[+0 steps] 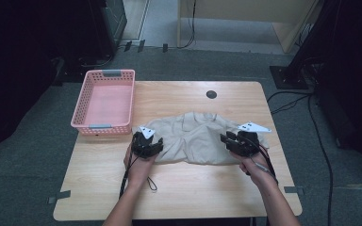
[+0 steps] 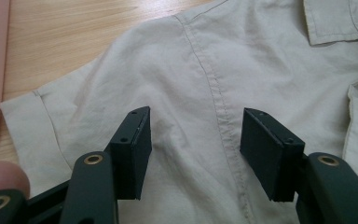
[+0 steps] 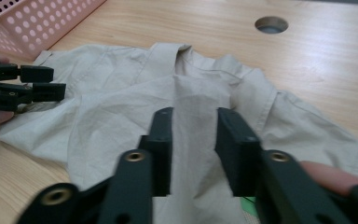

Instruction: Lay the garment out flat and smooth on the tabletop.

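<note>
Wooden table (image 1: 179,193) on grey carpet (image 1: 33,141)

We see two bare forearms, no sleeves on them, each hand wrapped around a black gripper. Our left gripper (image 1: 147,142) carries a pale grey three-cornered plate on top, and a thin black cable trails from it in a loop. Our right gripper (image 1: 239,141) wears the same kind of plate, with a black cable running back from it. Up close, our jaws are matt black blocks, flat-faced and squared off, with small screw holes along their edges. Brass-coloured rivets shine in the black linkage arms behind them, on both grippers alike.
</note>
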{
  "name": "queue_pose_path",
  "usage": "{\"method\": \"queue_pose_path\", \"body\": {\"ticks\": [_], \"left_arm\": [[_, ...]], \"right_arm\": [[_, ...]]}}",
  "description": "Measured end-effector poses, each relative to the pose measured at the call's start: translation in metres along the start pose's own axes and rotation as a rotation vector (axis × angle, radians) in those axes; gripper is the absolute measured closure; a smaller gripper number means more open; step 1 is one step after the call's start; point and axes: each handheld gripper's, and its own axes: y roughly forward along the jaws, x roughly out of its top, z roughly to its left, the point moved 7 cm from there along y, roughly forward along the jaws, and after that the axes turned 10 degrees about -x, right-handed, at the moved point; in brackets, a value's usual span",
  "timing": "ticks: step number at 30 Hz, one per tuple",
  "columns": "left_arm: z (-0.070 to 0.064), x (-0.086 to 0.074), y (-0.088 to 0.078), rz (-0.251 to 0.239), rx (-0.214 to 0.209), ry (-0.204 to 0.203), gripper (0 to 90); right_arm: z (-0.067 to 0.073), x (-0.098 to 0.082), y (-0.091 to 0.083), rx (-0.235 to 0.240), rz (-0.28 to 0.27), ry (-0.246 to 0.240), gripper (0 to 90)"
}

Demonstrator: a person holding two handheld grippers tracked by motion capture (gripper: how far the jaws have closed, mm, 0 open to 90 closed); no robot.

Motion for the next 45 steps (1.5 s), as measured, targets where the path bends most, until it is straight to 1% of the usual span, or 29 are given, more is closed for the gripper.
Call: {"method": "queue_pose_path", "body": {"ticks": [2,6,8,11,13,14,16,18,21,25,30,37,40,45], "left_arm": [[0.0,0.0,0.0,-0.001,-0.001,-0.001,43.9],[0.0,0.0,0.0,-0.001,-0.001,-0.001,43.9],[0.0,0.0,0.0,-0.001,-0.001,-0.001,43.8],[0.0,0.0,0.0,-0.002,-0.002,-0.002,43.9],[0.0,0.0,0.0,-0.001,-0.002,-0.002,43.8],[0.0,0.0,0.0,-0.001,-0.002,-0.002,43.8],[0.0,0.0,0.0,-0.002,-0.002,-0.003,43.9],[0.0,0.0,0.0,-0.002,-0.003,-0.004,43.9],[0.0,0.0,0.0,-0.002,-0.003,-0.004,43.9],[0.0,0.0,0.0,-0.002,-0.002,-0.004,43.9],[0.0,0.0,0.0,-0.001,-0.002,-0.002,43.9],[0.0,0.0,0.0,-0.001,-0.001,-0.002,43.9],[0.0,0.0,0.0,-0.002,-0.001,-0.003,43.9],[0.0,0.0,0.0,-0.001,-0.001,-0.002,43.9]], "right_arm": [[-0.001,0.0,0.007,-0.017,0.012,0.014,55.0],[-0.006,0.001,0.022,-0.047,0.039,0.048,48.7],[-0.007,0.001,0.029,-0.048,0.057,0.071,46.9],[-0.007,0.001,0.038,-0.044,0.076,0.081,47.1],[-0.007,0.001,0.042,-0.037,0.085,0.091,49.6],[-0.006,0.001,0.043,-0.038,0.087,0.092,52.7],[-0.005,0.001,0.045,-0.043,0.088,0.092,60.4],[-0.004,0.0,0.046,-0.048,0.084,0.078,68.9],[-0.002,0.0,0.043,-0.04,0.074,0.058,80.7],[0.0,0.0,0.035,-0.026,0.054,0.034,88.0],[0.004,-0.001,0.024,0.0,0.038,0.007,89.6],[0.013,-0.005,0.005,0.025,0.023,-0.009,90.0],[0.017,-0.008,-0.003,0.023,0.013,-0.034,90.0],[0.023,-0.015,-0.015,0.038,-0.002,-0.065,90.0]]}}
